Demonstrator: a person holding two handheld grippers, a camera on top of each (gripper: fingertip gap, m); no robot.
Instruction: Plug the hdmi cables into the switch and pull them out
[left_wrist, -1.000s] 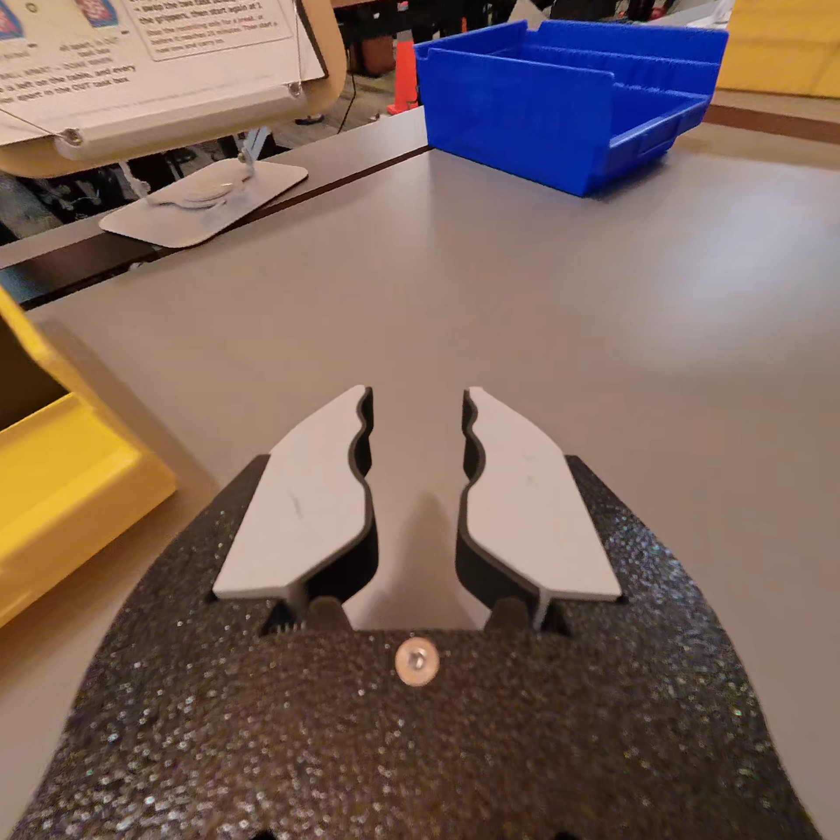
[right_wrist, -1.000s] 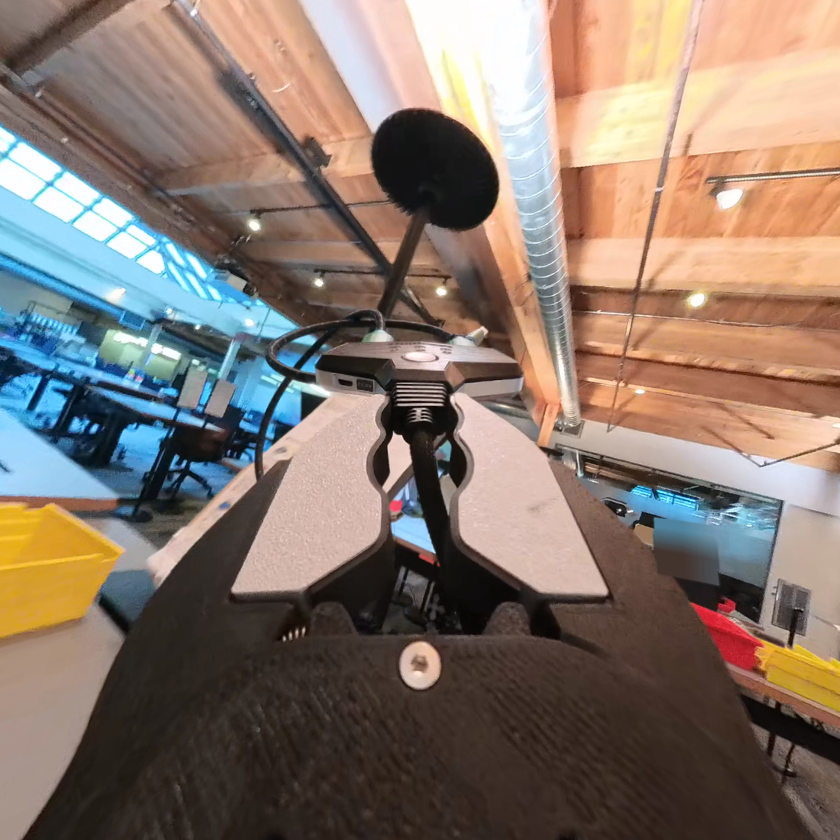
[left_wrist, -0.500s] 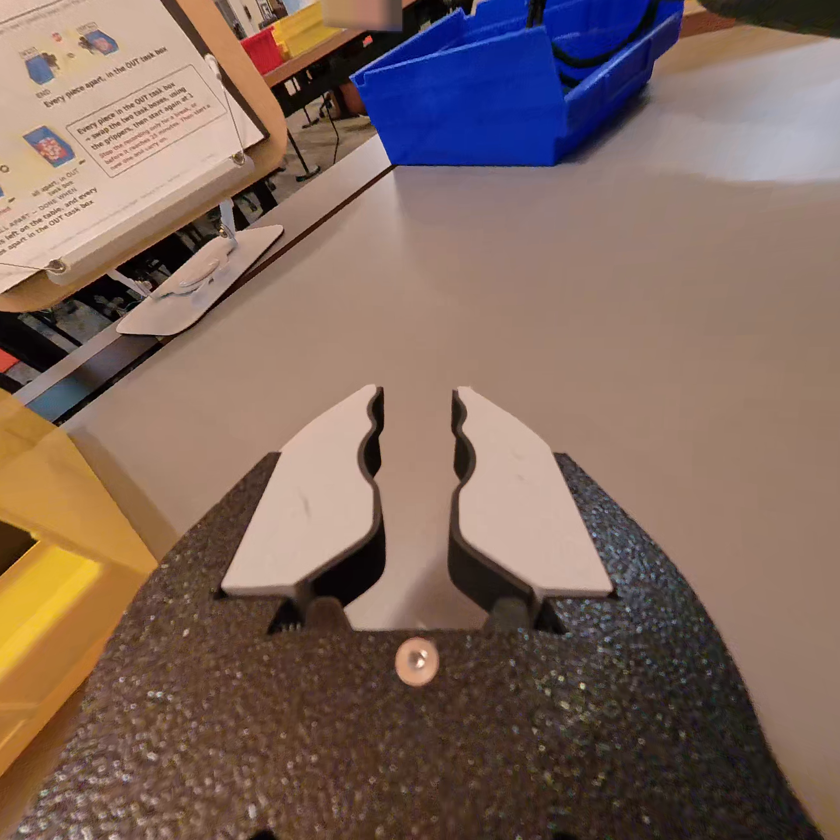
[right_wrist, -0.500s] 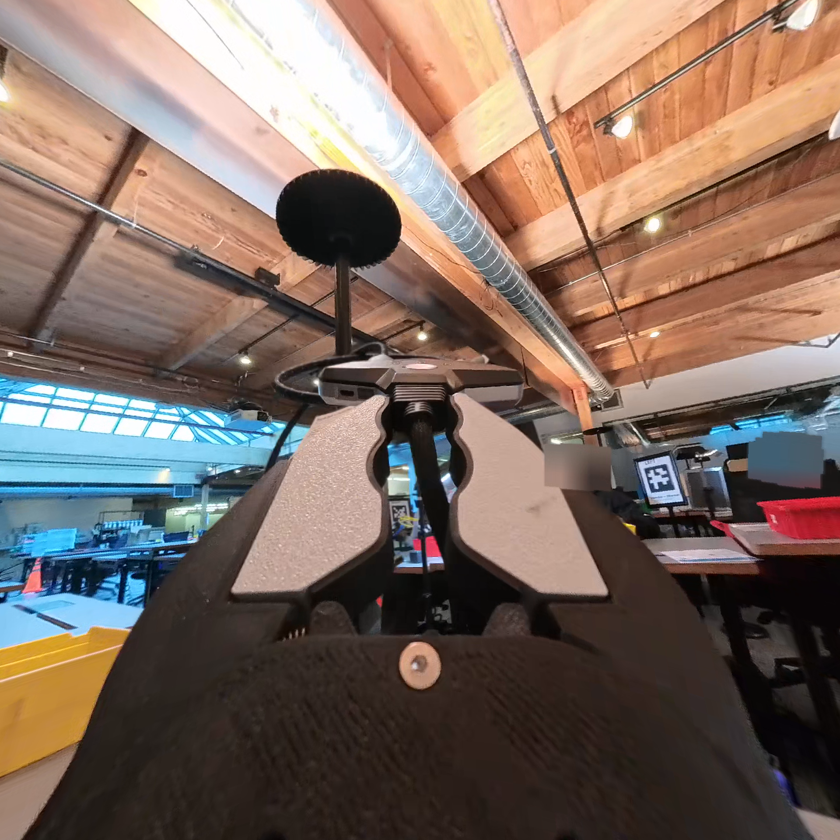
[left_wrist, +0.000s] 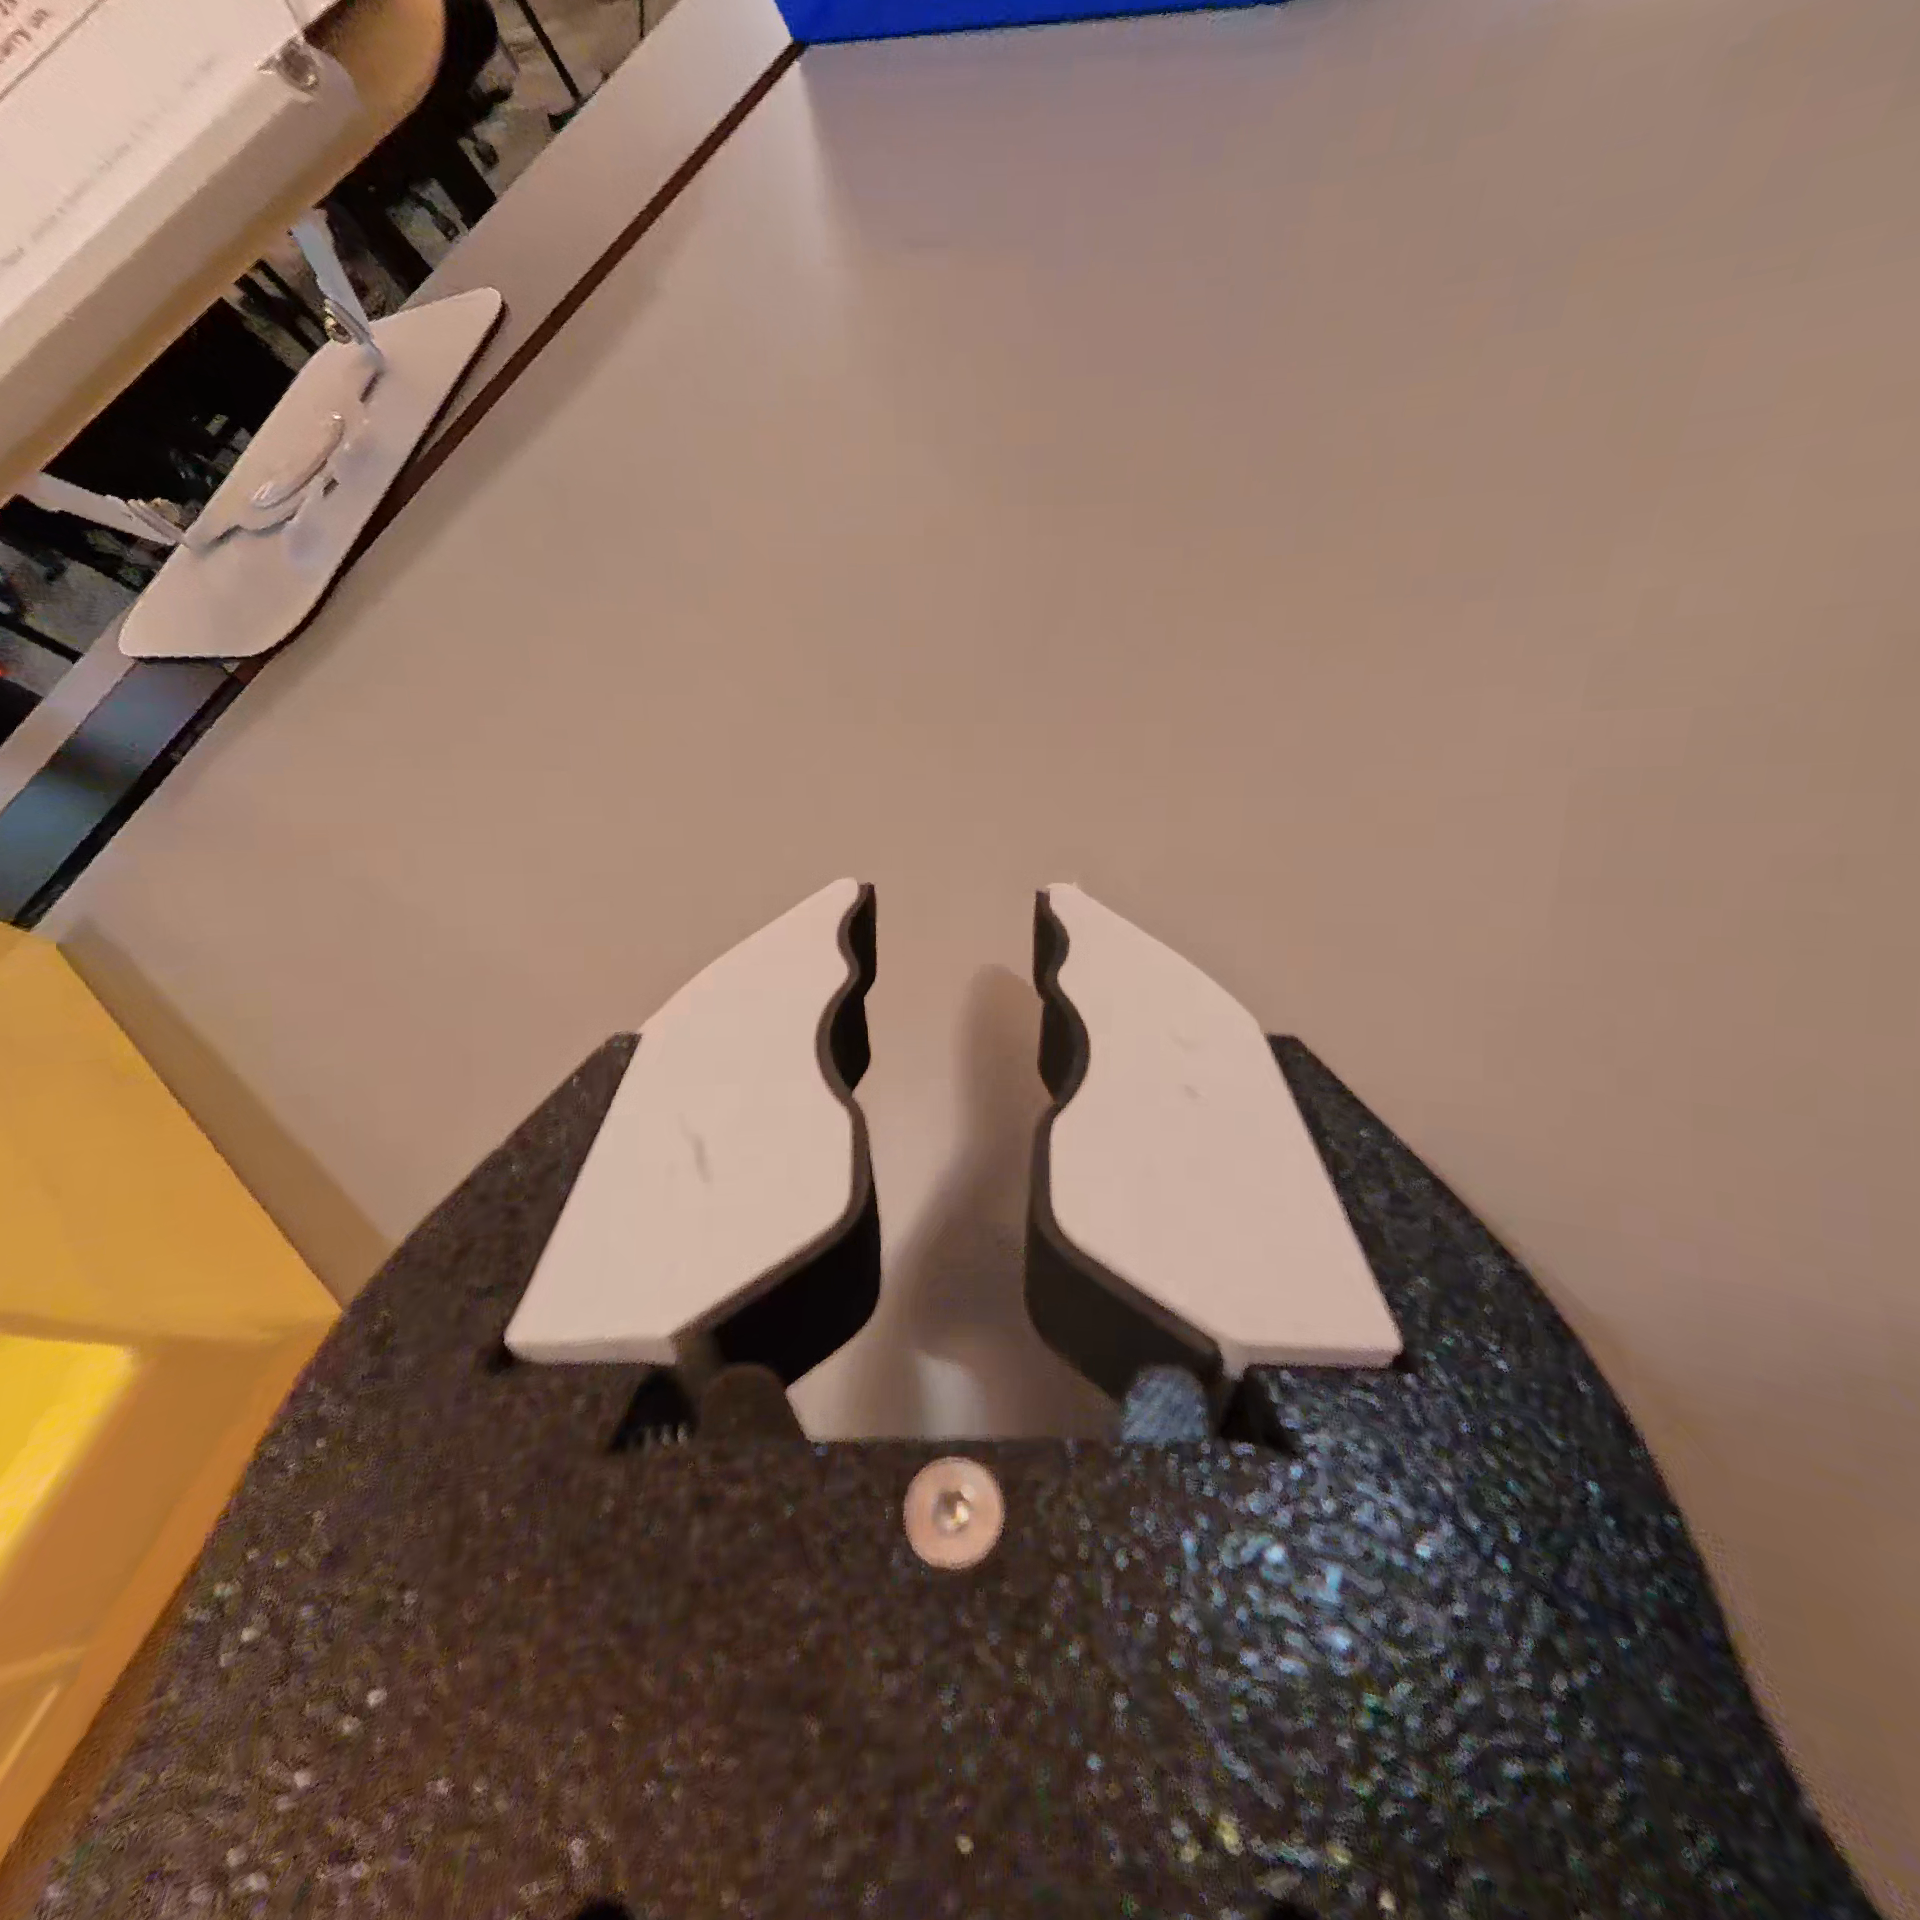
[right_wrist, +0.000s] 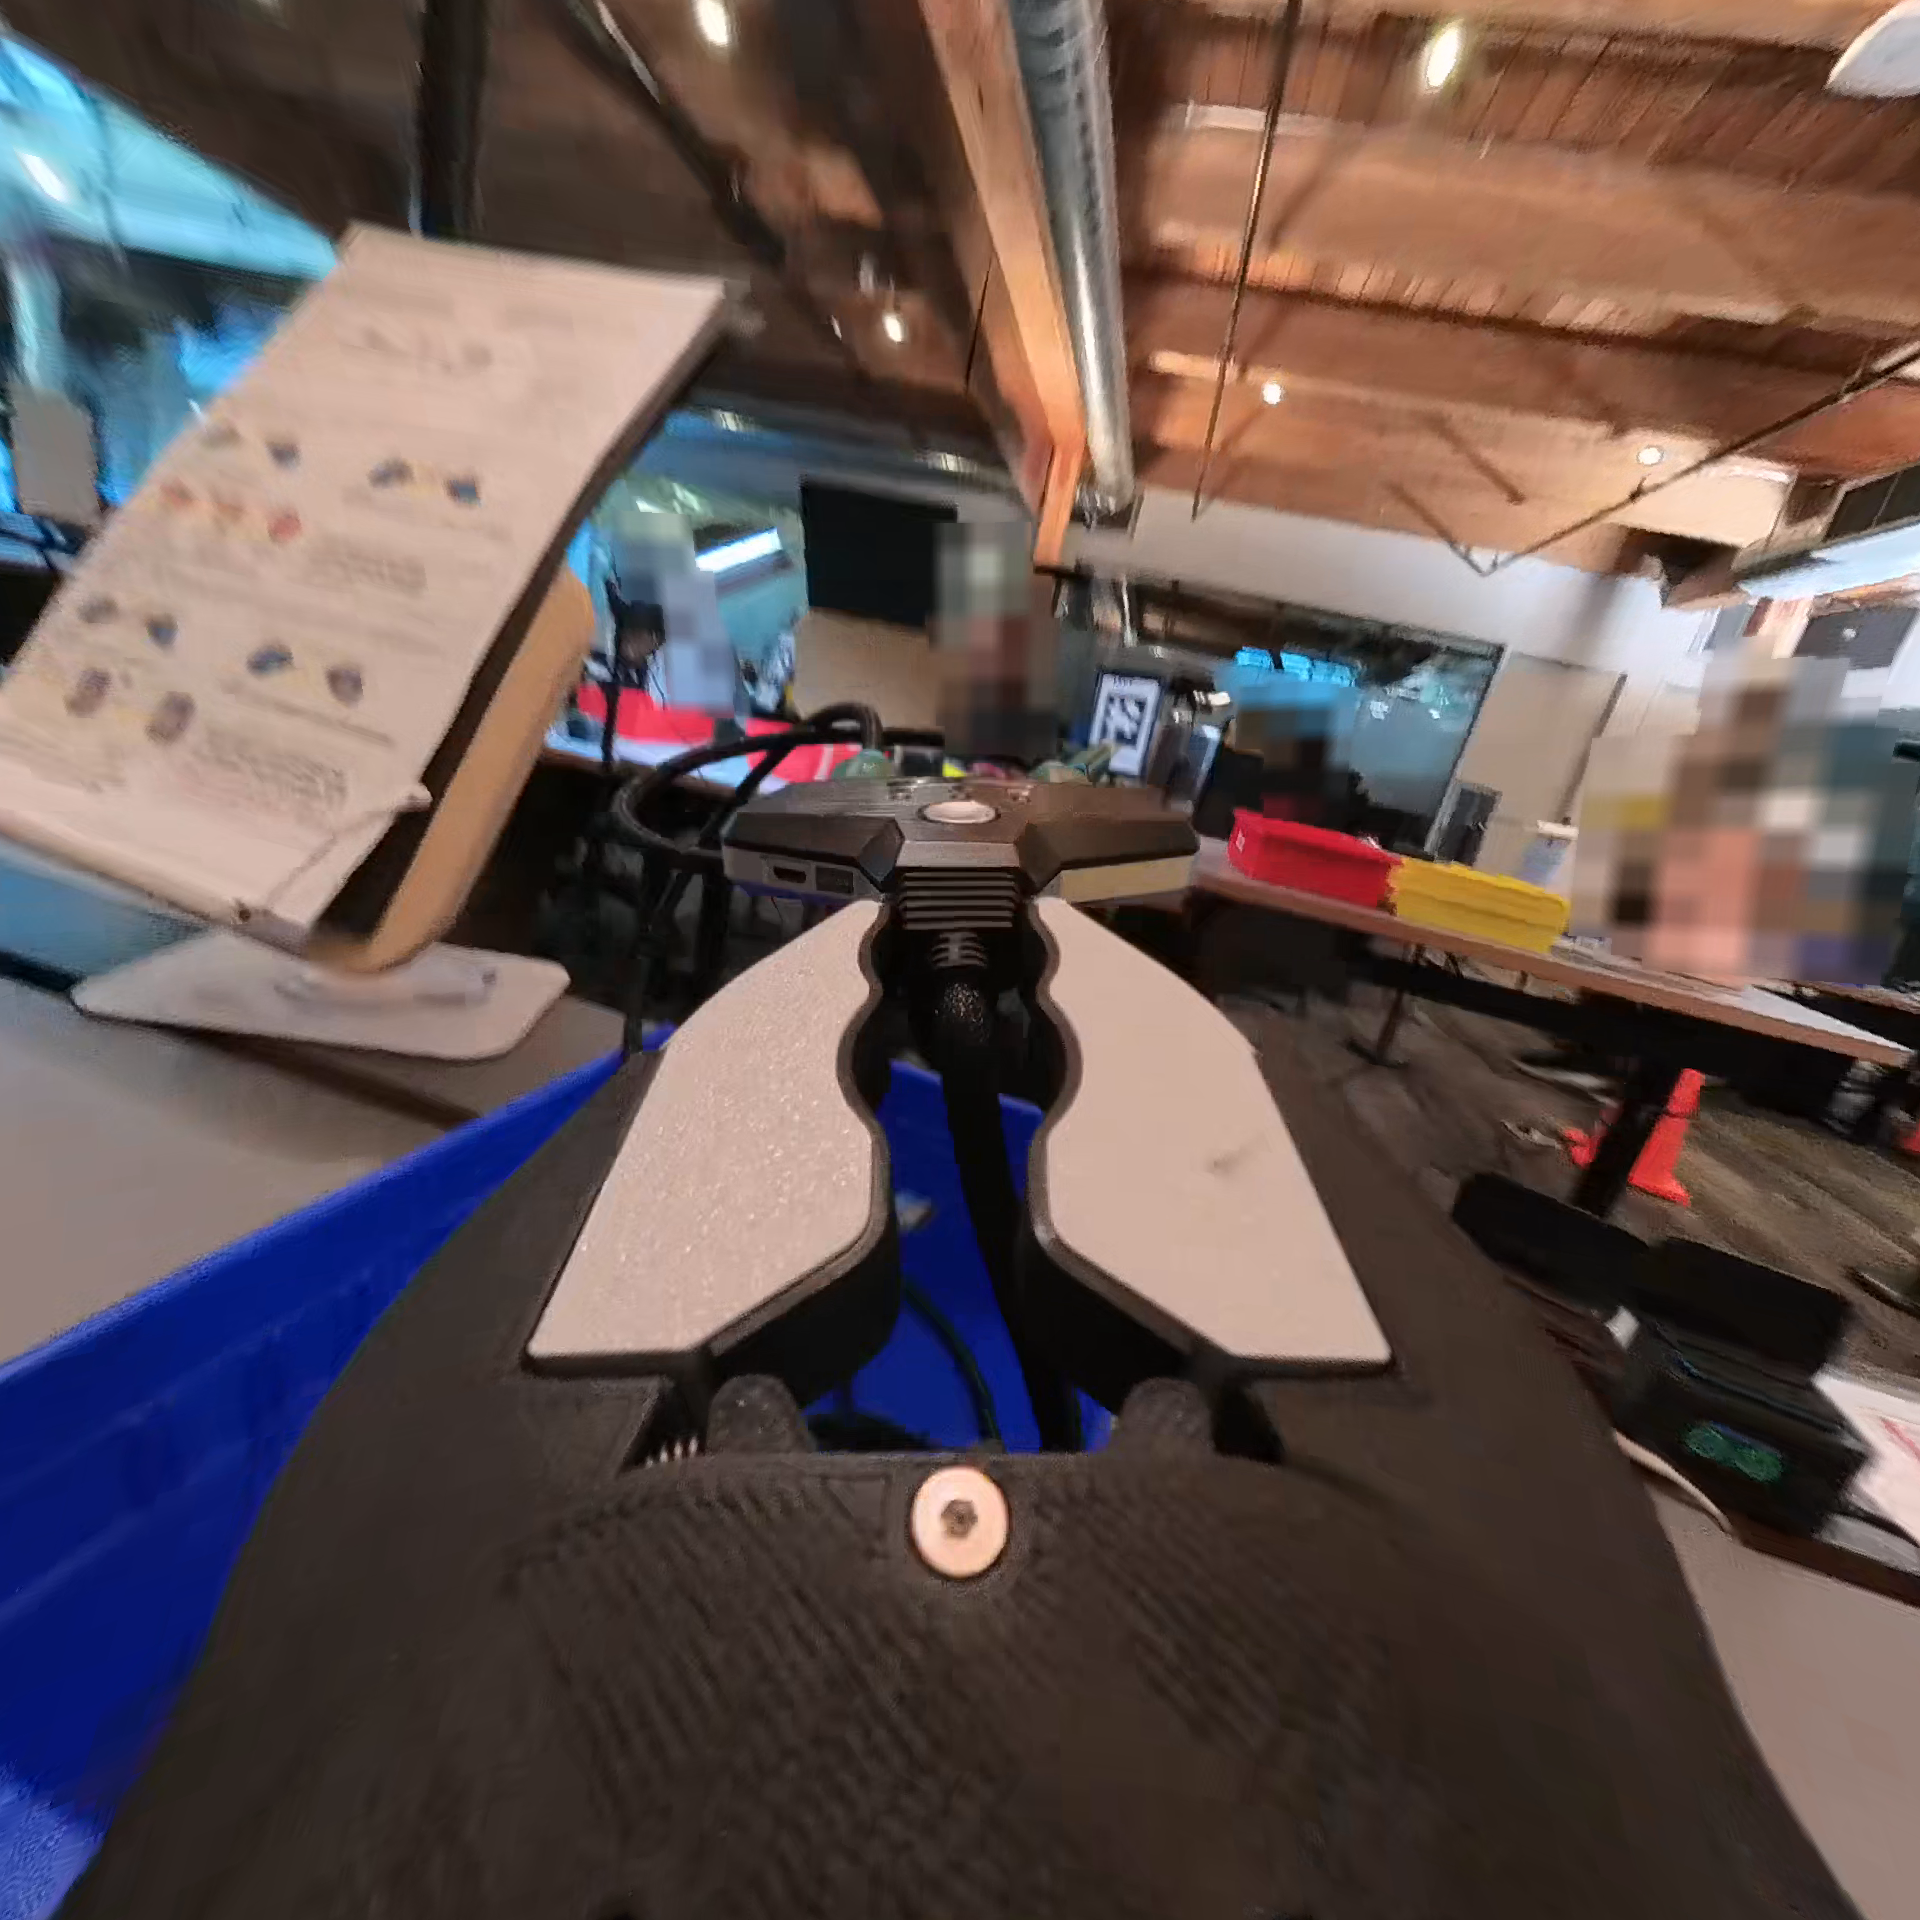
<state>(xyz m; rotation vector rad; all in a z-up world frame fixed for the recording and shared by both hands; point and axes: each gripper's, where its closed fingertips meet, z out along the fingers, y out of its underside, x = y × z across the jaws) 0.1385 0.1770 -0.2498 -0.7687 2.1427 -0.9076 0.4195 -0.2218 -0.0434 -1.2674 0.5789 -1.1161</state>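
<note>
In the right wrist view my right gripper (right_wrist: 956, 920) is shut on the ribbed plug of a black HDMI cable (right_wrist: 971, 1122). The plug sits in a black switch (right_wrist: 961, 847) that hangs off my fingertips in the air. More black cables (right_wrist: 727, 764) loop behind the switch. The held cable runs down into a blue bin (right_wrist: 312, 1351) just below. In the left wrist view my left gripper (left_wrist: 954, 909) is open and empty, low over the bare grey table (left_wrist: 1247, 520). No cable or switch shows in that view.
A yellow bin (left_wrist: 114, 1299) stands at the left of my left gripper. A paper instruction board on a stand (left_wrist: 281, 509) is at the table's far left edge; it also shows in the right wrist view (right_wrist: 312, 592). Other tables with red and yellow bins (right_wrist: 1392, 873) lie beyond.
My right gripper has tipped down from the ceiling toward the room, over the blue bin, still holding the plug and switch. My left gripper has tilted down toward the table; the blue bin left its view.
</note>
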